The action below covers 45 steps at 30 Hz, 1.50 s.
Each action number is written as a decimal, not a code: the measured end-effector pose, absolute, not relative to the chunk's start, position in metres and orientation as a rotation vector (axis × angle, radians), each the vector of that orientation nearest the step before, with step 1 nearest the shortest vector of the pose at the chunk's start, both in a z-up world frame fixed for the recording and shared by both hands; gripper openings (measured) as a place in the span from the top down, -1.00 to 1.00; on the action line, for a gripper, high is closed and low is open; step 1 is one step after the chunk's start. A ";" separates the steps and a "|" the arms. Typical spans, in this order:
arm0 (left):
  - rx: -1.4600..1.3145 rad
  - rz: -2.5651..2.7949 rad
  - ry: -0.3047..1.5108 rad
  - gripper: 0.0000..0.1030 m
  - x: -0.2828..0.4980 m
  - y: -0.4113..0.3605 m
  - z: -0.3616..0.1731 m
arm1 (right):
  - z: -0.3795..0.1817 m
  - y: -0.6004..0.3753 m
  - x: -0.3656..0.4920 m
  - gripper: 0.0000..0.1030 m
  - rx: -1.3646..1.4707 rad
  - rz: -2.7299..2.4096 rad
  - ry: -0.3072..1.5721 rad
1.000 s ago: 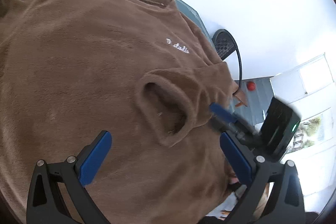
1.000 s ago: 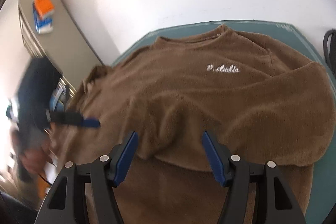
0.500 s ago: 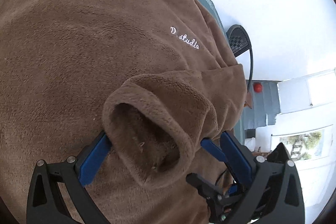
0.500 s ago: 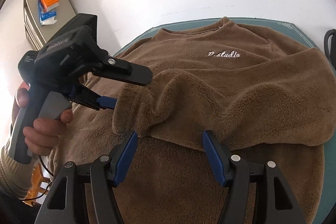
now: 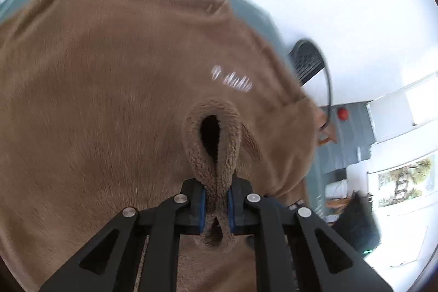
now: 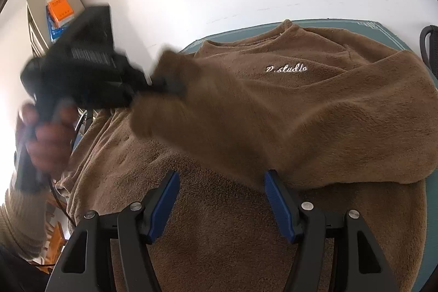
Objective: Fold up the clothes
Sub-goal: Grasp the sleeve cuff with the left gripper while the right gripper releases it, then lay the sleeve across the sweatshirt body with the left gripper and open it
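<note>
A brown fleece sweater (image 6: 328,114) with white chest lettering lies spread on a teal mat (image 6: 383,32). One sleeve is drawn across its front. In the left wrist view the sleeve cuff (image 5: 216,133) stands up between the blue pads, and my left gripper (image 5: 216,199) is closing on it, the fleece pinched flat. The right wrist view shows that left gripper (image 6: 167,84) blurred, lifting the sleeve end, with a person's hand (image 6: 46,144) on its handle. My right gripper (image 6: 221,199) hovers open over the sweater's lower part, nothing between its fingers.
A grey cabinet (image 6: 38,4) with an orange box (image 6: 58,8) on top stands by the white wall at the left. A black chair back (image 5: 306,62) and a dark cable (image 5: 328,89) sit past the mat's right edge, with a red object (image 5: 342,113) on the floor.
My left gripper went from wide open around the cuff to clamped on it, and pulled the sleeve up and leftward. The right gripper stayed put.
</note>
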<state>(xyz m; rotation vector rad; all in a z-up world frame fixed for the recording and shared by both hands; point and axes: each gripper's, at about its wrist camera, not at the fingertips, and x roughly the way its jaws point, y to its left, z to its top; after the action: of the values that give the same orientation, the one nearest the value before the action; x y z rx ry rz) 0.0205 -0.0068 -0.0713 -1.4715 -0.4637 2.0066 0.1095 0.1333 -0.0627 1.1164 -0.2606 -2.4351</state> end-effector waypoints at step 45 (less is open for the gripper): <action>-1.451 2.518 -0.070 0.29 -0.010 -0.151 -0.109 | -0.066 0.144 -0.007 -0.53 1.326 -2.633 0.106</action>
<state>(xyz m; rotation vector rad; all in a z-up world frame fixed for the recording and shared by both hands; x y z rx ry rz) -0.0099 -0.1509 -0.1094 -1.4505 -0.0704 2.5175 -0.0068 0.1437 -0.0656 1.3263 0.1056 -2.6326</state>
